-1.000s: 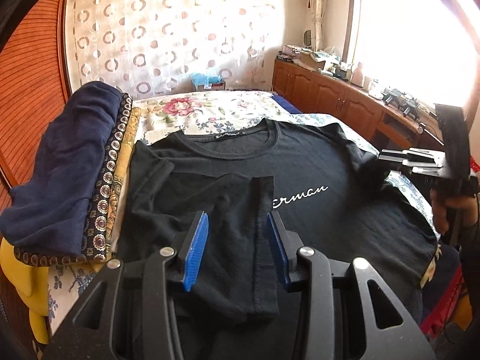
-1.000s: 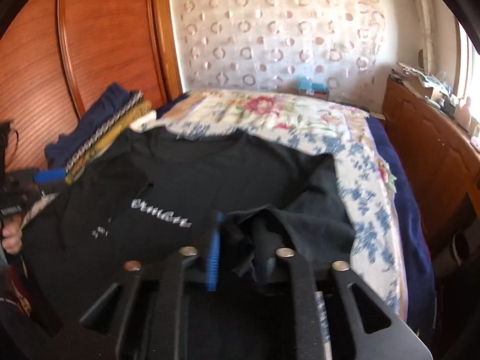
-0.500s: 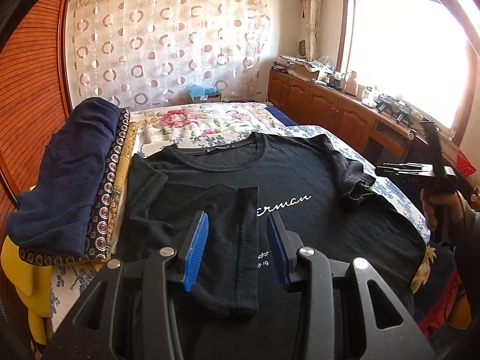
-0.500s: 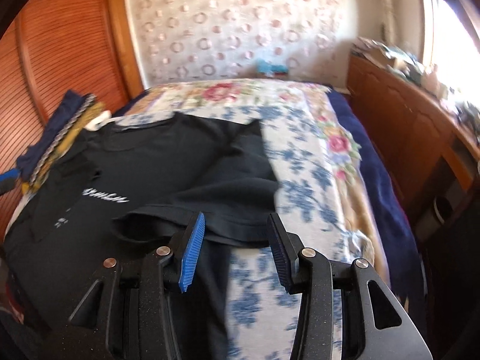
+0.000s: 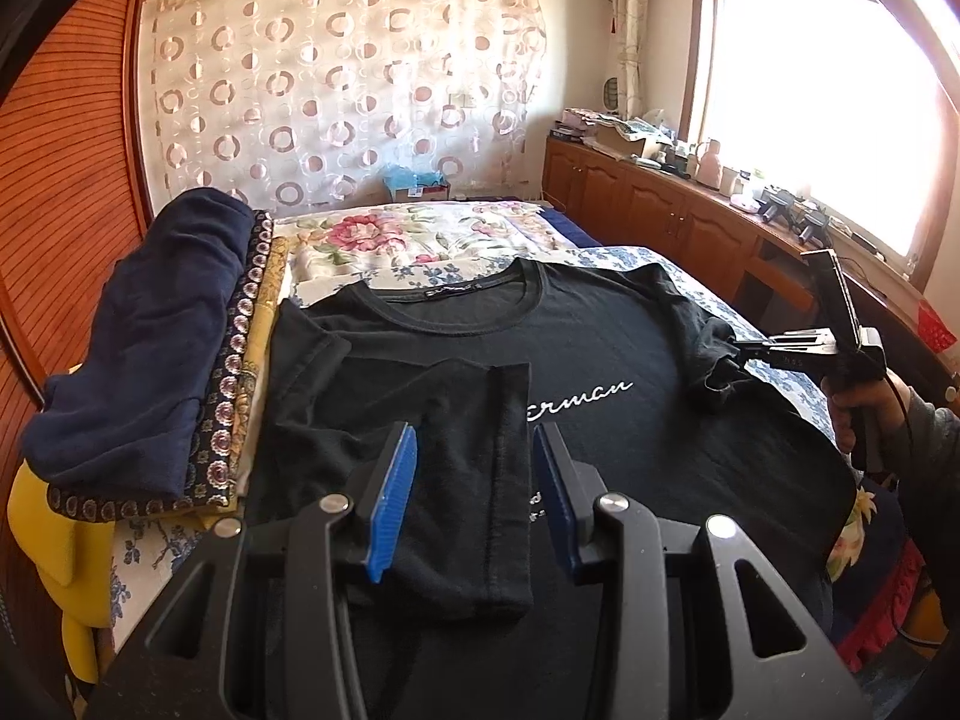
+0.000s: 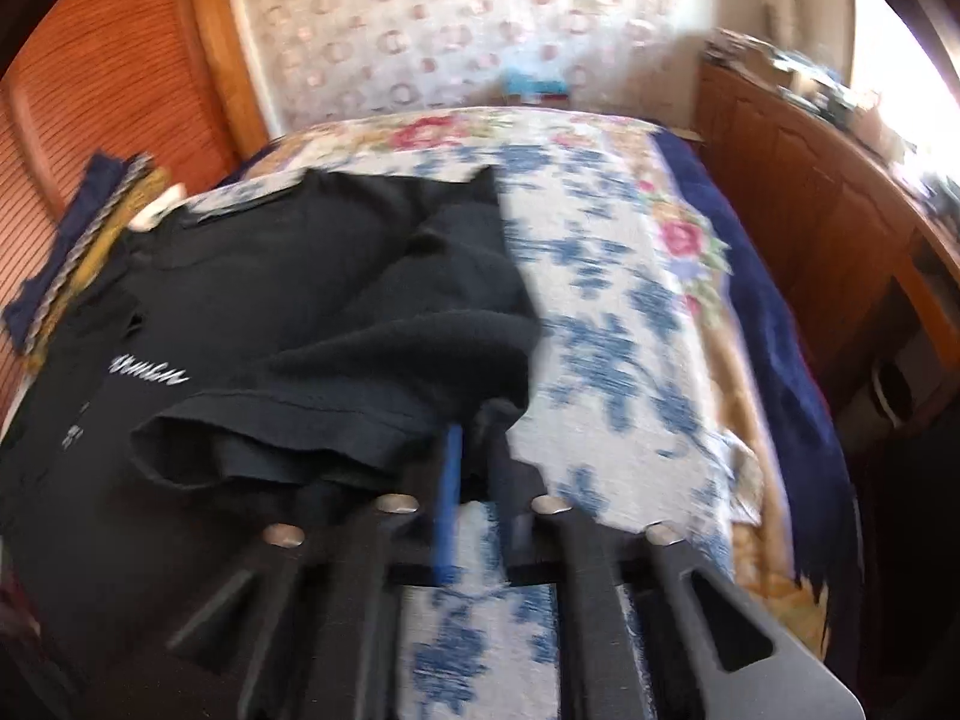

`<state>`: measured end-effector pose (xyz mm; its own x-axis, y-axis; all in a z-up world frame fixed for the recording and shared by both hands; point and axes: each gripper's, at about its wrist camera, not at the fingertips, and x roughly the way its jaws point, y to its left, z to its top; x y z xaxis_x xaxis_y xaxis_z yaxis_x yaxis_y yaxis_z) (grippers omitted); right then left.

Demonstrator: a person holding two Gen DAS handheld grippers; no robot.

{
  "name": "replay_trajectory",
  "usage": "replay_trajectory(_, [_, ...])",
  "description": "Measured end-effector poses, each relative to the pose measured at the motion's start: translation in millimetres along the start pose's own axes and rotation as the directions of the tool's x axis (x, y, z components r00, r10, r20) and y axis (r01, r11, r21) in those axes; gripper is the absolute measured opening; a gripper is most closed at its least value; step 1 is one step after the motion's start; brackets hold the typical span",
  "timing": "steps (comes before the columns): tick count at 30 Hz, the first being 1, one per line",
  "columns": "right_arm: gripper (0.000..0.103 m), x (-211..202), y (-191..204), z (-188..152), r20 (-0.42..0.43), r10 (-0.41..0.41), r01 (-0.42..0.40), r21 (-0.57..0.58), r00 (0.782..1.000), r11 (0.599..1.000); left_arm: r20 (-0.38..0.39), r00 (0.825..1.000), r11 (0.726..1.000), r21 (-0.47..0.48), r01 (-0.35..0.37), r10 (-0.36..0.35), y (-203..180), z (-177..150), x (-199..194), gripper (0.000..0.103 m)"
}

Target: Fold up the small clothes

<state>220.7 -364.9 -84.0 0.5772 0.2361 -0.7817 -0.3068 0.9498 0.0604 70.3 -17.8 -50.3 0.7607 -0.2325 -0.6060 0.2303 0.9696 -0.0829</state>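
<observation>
A black T-shirt (image 5: 600,324) with white script lies face up on the bed, its left sleeve (image 5: 456,420) folded in over the chest. My left gripper (image 5: 474,480) hangs open just above that folded sleeve, blue pads apart and gripping nothing. At the shirt's right side a person's hand (image 5: 852,414) holds my right gripper (image 5: 741,354). In the blurred right wrist view my right gripper (image 6: 474,438) has its jaws closing tight, pinching the hem of the bunched right sleeve (image 6: 420,348) of the T-shirt (image 6: 270,276).
A stack of folded clothes (image 5: 150,330), navy on top, lies left of the shirt with a yellow item (image 5: 54,540) below it. The floral bedspread (image 5: 408,234) stretches beyond. Wooden cabinets (image 5: 660,210) with clutter line the right wall; a wooden wardrobe (image 5: 60,150) stands left.
My right gripper moved down to the shirt's right sleeve and its jaws came together on the hem. The left gripper stayed where it was, still open.
</observation>
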Motion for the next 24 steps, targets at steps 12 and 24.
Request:
replay_trajectory(12, [0.007,-4,107,91,0.079,0.144,-0.122,-0.234,0.986,0.964,-0.005,1.0,0.999,-0.032,-0.012,0.012,9,-4,1,0.039])
replay_trajectory(24, [0.039,-7,95,53,0.044,0.091,-0.08,-0.207,0.995,0.975,0.004,0.999,0.996,-0.077,-0.034,0.035,27,-6,2,0.039])
